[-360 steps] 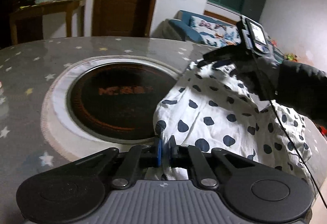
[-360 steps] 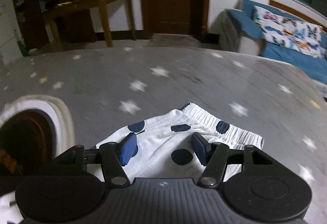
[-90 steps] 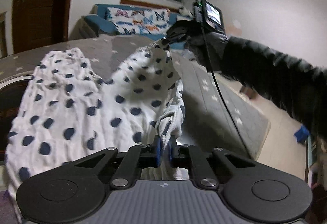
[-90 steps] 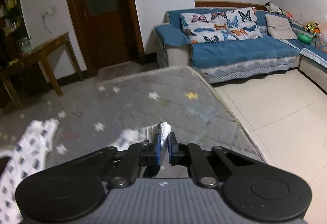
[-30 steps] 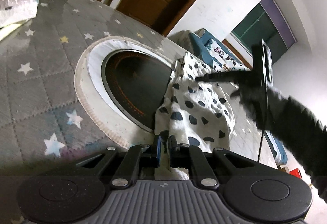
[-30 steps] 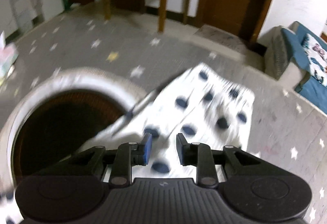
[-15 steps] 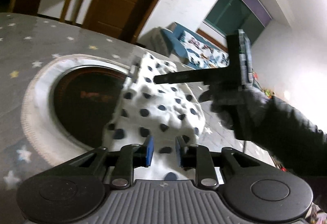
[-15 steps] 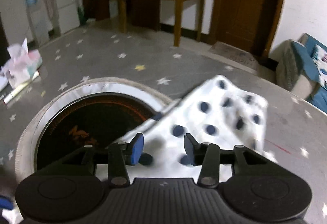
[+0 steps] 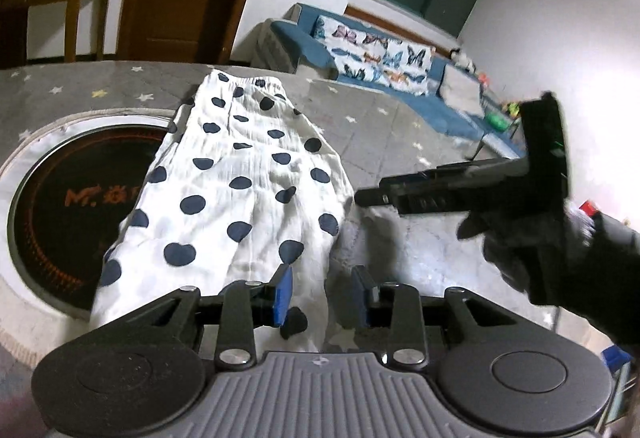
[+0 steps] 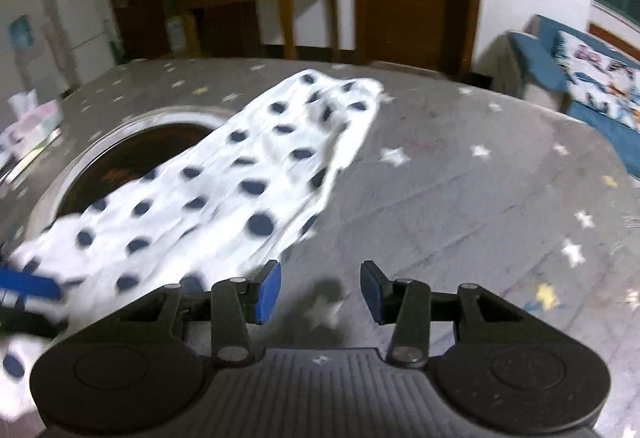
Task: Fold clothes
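While one spotted garment (image 9: 244, 194) lies folded, two grippers — left gripper (image 9: 320, 296), right gripper (image 10: 320, 292) — gape, holding nothing.

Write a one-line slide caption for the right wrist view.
Open right gripper poised above the star-patterned table cover, beside the released polka-dot garment lying partly over the dark round inset.

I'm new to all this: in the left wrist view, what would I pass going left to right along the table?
Dark round inset → polka-dot garment → the other tool → gloved hand holding it.
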`<state>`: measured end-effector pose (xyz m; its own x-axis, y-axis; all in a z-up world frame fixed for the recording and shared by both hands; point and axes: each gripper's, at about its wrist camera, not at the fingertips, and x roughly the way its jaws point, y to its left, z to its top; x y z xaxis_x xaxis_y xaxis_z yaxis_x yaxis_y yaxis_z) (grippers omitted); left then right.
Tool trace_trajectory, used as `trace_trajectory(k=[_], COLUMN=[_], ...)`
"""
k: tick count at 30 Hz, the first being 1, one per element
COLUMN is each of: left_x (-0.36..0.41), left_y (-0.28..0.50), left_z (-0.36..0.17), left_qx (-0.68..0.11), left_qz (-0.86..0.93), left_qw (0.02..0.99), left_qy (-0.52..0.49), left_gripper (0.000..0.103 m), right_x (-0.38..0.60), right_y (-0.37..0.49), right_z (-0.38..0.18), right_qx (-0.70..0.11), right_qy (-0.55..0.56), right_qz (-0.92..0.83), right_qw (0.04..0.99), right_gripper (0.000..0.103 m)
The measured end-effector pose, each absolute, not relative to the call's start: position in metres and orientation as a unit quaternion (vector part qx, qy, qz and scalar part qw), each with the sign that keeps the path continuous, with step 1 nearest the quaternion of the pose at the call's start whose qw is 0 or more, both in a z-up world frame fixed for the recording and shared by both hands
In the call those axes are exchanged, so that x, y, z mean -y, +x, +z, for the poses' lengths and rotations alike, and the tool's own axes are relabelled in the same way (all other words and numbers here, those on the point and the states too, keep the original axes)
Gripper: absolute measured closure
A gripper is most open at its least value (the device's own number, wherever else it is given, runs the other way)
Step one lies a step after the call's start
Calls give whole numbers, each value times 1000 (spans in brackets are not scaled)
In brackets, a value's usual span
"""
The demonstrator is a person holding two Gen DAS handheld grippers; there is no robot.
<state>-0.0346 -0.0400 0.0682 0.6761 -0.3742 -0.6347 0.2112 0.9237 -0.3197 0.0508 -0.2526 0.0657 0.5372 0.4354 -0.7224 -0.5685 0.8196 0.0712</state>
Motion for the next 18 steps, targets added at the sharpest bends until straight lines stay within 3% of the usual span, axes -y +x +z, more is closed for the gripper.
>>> trace_trajectory(k=[14, 15, 16, 18], left_x=[12, 9, 7, 2], left_y=[0, 1, 2, 3], left_z=[62, 60, 58, 52], left_qx=[-382, -384, -387, -395], left_qz=[-94, -90, -87, -81], left_qw=[913, 912, 911, 908], left_qy=[-109, -110, -111, -112], left_gripper=[68, 68, 68, 68], right_x=[247, 249, 251, 253], right_y=[49, 52, 52, 51], right_z=[44, 42, 40, 39], right_qx=[-347, -350, -351, -350], right_qy=[-26, -15, -7, 3], right_qz=[395, 397, 400, 412], right_qw=[850, 849, 846, 841], right_gripper=[60, 62, 74, 81])
